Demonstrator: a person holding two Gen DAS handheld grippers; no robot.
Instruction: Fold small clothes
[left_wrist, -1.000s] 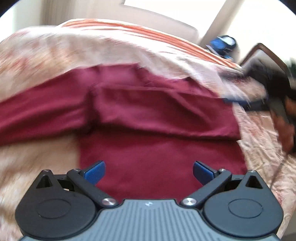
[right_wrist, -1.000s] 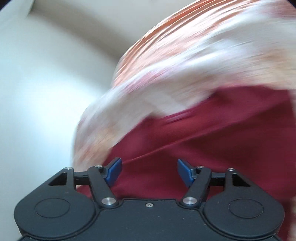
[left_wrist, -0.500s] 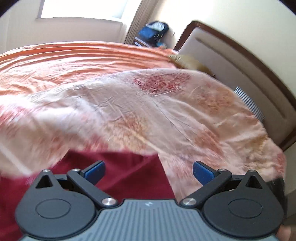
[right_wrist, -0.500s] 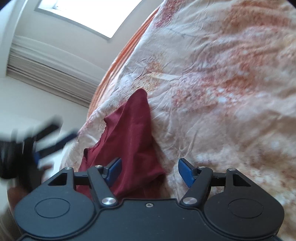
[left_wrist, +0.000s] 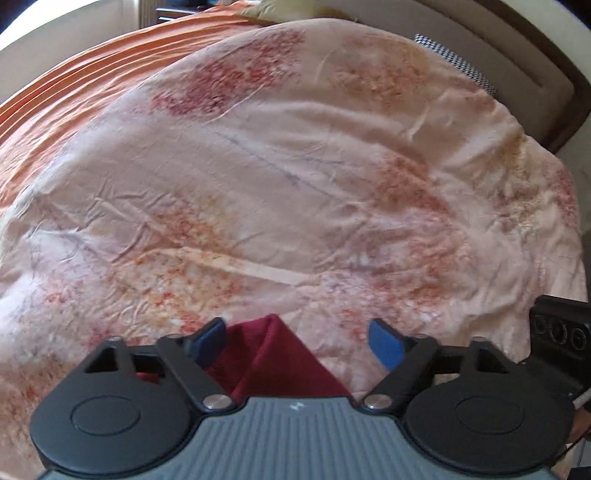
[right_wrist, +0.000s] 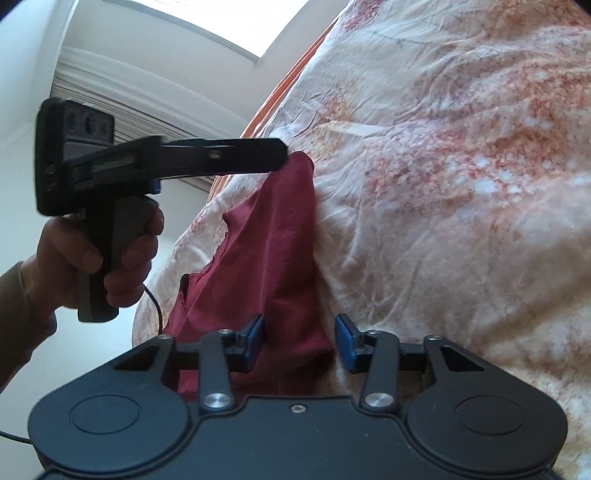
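Observation:
A dark red garment (left_wrist: 273, 354) lies on the floral bedspread (left_wrist: 295, 184). In the left wrist view its pointed corner sits between the fingers of my left gripper (left_wrist: 297, 341), whose jaws stand wide open around it. In the right wrist view the red garment (right_wrist: 273, 266) runs from my right gripper (right_wrist: 300, 339), jaws open with the near corner between them, up to the left gripper (right_wrist: 284, 155), whose tips reach the far corner. The cloth's lower part is hidden behind both gripper bodies.
A padded headboard (left_wrist: 532, 74) with a dark wood frame runs along the bed's right side. An orange striped sheet (left_wrist: 74, 81) covers the far part. A window (right_wrist: 207, 22) and pleated curtains (right_wrist: 155, 107) stand beyond the bed. The right gripper's body (left_wrist: 561, 332) shows at right.
Both grippers have swung from over the garment's middle to its corners. The left gripper has closed in on the far corner, and the right jaws have narrowed.

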